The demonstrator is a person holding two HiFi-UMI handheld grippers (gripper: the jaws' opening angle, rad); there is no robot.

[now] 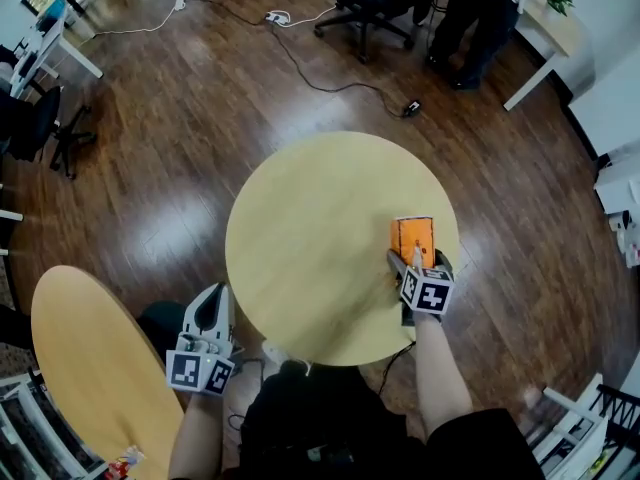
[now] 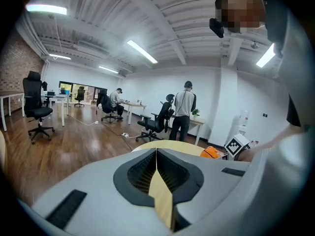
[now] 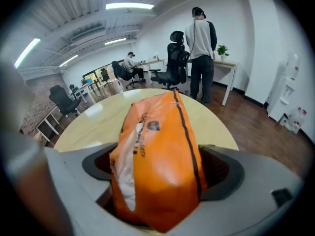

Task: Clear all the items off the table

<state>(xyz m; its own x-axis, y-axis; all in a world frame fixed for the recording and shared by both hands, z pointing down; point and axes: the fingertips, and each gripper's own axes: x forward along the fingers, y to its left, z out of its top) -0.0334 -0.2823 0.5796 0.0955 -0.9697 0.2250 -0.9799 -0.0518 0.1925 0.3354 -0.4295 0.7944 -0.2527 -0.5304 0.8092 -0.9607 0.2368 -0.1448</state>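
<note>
Shows, from the head view, an orange packet [image 1: 414,238] flat on the right side of the round table [image 1: 300,228], between the spread jaws of the right gripper [image 1: 415,263], and the left gripper [image 1: 214,293] off the table's near-left edge. Finds, in the left gripper view, jaws pressed together on nothing. Finds, in the right gripper view, jaws wide apart around the packet [image 3: 157,156].

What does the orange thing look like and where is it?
Find the round wooden table in the middle of the dark floor. Near its right edge lies a packet, between the right gripper's open jaws. It is bright orange with a dark stripe, and nothing else lies on the table.
</note>
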